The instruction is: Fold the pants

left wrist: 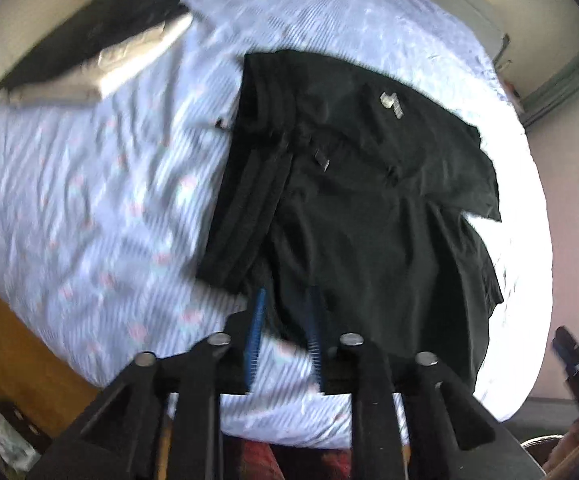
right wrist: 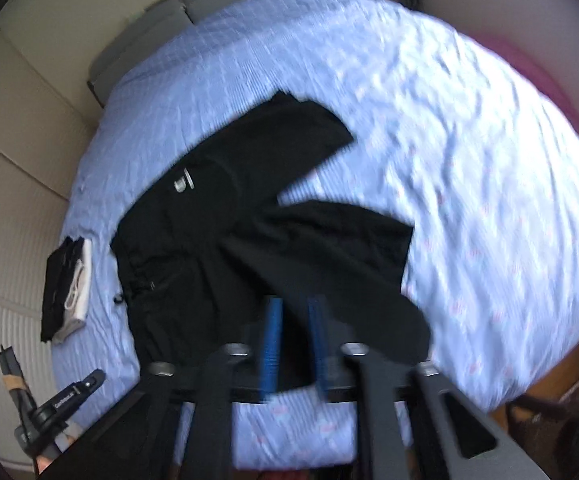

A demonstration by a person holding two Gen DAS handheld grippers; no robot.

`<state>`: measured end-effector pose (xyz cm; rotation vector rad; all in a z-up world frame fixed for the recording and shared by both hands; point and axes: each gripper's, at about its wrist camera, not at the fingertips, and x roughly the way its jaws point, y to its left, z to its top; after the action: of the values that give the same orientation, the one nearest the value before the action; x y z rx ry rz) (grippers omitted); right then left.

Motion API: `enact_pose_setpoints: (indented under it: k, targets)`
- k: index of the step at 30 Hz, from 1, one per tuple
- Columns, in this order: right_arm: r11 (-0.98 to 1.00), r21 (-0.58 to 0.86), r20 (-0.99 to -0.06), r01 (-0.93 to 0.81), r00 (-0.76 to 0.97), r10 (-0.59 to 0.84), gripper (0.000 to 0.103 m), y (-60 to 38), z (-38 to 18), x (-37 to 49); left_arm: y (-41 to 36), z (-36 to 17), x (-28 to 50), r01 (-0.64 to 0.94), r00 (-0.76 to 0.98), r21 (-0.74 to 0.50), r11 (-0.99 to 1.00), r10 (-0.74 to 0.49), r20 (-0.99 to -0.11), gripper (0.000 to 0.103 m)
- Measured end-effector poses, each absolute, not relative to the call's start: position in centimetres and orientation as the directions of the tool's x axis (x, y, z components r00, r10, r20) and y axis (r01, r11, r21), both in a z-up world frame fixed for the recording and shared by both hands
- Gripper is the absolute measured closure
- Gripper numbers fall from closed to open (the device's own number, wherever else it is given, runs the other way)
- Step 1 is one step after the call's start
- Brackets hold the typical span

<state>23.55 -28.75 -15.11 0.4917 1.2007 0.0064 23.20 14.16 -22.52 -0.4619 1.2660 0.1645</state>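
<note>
Black pants (left wrist: 353, 200) with a small grey logo lie spread on the light blue bed sheet (left wrist: 89, 184). In the right wrist view the pants (right wrist: 249, 232) show both short legs splayed apart toward the right. My left gripper (left wrist: 285, 312) hovers above the near edge of the pants, its blue-padded fingers apart and empty. My right gripper (right wrist: 295, 320) hovers over the lower leg of the pants, fingers apart and empty. Both views are motion-blurred. The left gripper also shows at the lower left of the right wrist view (right wrist: 69, 396).
A stack of folded clothes, black on white (left wrist: 89, 52), lies at the far left of the bed; it shows in the right wrist view (right wrist: 67, 288) too. Beige walls surround the bed. A wooden bed frame (left wrist: 13, 344) is at lower left.
</note>
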Motion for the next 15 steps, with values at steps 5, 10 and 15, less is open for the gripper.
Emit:
enact_pose_setpoints:
  k: [5, 10, 15]
  targets:
    - [0.85, 0.421, -0.897, 0.317, 0.285, 0.337, 0.061, -28.1, -19.8, 21.3, 14.2, -25.7, 21.9, -0.387, 0.244, -0.259, 0.885, -0.173, -0.954, 0.054]
    - [0.841, 0.405, -0.912, 0.359, 0.221, 0.345, 0.047, -27.4, -24.3, 19.3, 14.5, -29.5, 22.0, -0.402, 0.204, -0.29, 0.868, -0.223, -0.953, 0.048]
    - [0.86, 0.374, -0.927, 0.346, 0.163, 0.338, 0.047, -26.3, -28.5, 19.3, 14.6, -33.3, 23.6, -0.435, 0.168, -0.322, 0.841, -0.275, -0.947, 0.048]
